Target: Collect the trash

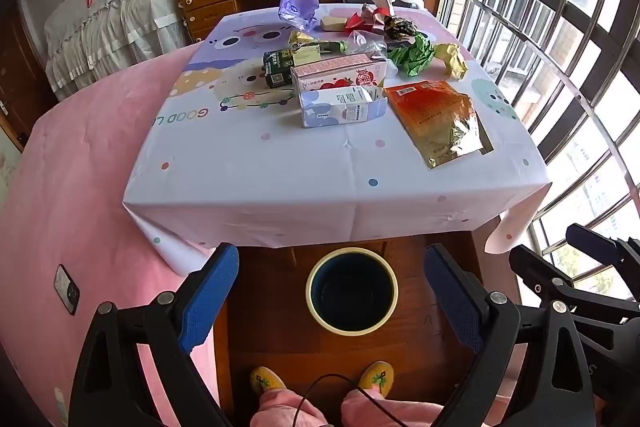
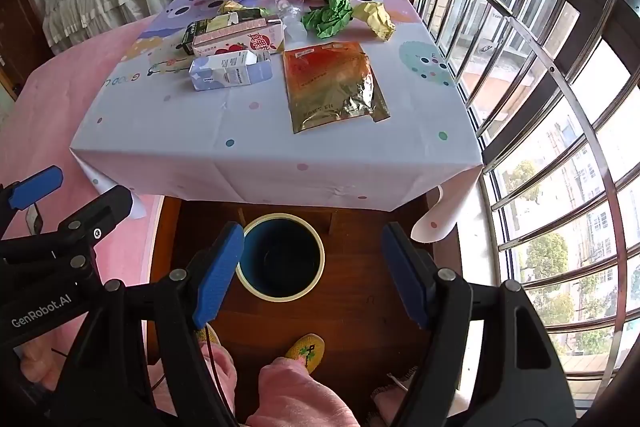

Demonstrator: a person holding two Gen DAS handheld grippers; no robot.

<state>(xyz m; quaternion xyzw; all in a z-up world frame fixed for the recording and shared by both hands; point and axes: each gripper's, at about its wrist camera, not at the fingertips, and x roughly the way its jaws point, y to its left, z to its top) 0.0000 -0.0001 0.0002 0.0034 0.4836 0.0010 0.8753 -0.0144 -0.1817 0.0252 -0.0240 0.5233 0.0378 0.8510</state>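
Table (image 1: 248, 183) w/ pastel cartoon cloth. On it, relative to the gold foil pouch (image 1: 440, 121): blue-white carton (image 1: 340, 107) just left, red-white juice carton (image 1: 340, 73) behind that, dark green carton (image 1: 280, 67) further left. Green crumpled paper (image 1: 412, 55) & yellow wad (image 1: 454, 61) behind pouch; purple bag (image 1: 298, 7) at far edge.

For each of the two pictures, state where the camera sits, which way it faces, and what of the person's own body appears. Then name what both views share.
Left wrist: on the left hand-held gripper, open, facing forward and down over the table; yellow slippers and pink trouser legs show.
Right wrist: on the right hand-held gripper, open, same direction; one slipper and a pink knee show.
Shared: the bin, the orange-gold pouch, the cartons, and the other gripper at the edge.
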